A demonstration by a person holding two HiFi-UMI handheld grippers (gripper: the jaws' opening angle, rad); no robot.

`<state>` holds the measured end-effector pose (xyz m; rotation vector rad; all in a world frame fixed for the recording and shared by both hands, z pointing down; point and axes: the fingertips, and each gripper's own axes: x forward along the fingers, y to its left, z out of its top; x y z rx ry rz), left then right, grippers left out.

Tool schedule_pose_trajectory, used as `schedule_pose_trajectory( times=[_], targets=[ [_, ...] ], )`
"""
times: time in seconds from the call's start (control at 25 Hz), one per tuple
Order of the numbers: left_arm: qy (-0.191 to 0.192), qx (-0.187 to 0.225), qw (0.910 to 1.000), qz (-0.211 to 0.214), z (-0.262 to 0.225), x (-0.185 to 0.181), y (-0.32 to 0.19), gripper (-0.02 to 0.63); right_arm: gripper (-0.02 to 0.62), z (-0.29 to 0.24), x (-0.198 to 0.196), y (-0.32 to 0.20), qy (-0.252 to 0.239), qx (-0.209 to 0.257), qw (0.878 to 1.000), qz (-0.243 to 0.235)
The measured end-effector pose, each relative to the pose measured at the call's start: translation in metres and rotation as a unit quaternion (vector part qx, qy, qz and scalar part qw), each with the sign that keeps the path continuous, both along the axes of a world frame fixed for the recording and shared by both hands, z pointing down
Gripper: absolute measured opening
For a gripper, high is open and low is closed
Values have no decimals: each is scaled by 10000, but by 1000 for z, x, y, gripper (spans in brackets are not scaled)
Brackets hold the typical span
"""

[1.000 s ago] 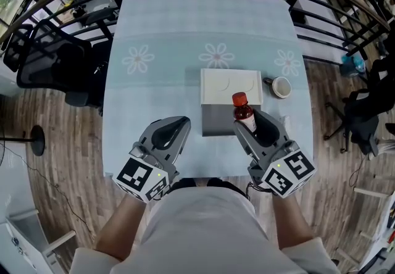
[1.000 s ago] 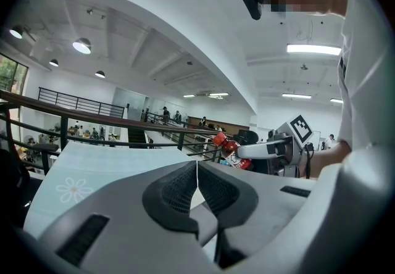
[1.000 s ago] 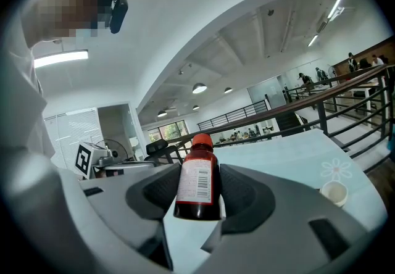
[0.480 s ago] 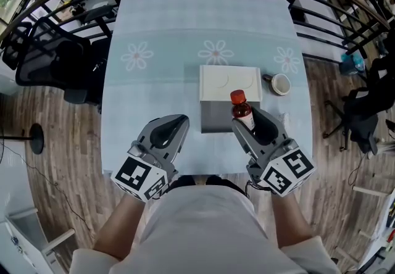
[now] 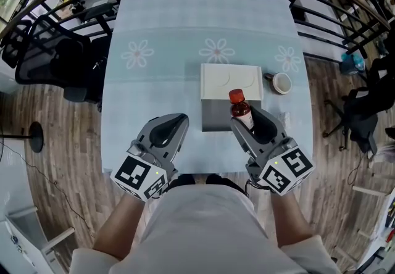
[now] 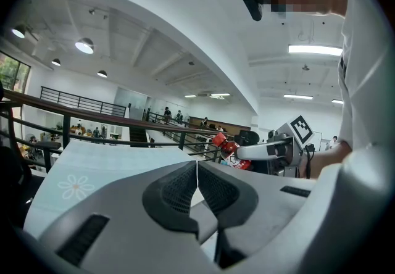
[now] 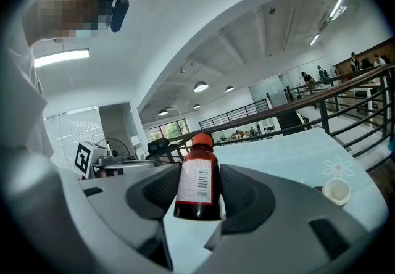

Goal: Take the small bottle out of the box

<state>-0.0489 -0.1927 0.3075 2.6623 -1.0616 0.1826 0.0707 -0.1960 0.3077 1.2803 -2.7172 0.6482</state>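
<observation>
**Bottle gripped above the box corner**

The table fills most of my head view, covered in a pale blue cloth with daisy prints. A black office chair stands off its left side, on the wood floor. Near the middle of the table the box lies open, its white lid flat on the far side and its grey inside towards me.

My left gripper hangs over the near edge of the table, left of the box. Its jaws are pressed together with nothing between them. My right gripper is over the box's near right corner, clamped on the small bottle.

The bottle stands upright between the pads, dark red with a red cap and a white barcode label, and its base hangs free. A small white cup sits just right of the lid
</observation>
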Motion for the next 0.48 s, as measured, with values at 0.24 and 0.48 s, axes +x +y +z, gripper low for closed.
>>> schedule_pose_trajectory(
  times=[0.24, 0.48],
  targets=[
    [0, -7, 10000, 2, 0, -1, 0, 23, 215, 1, -2, -1, -3, -11, 10000, -2],
    [2, -18, 10000, -2, 2, -2, -1, 23, 215, 2, -4, -2, 1, -15, 10000, -10]
  ],
)
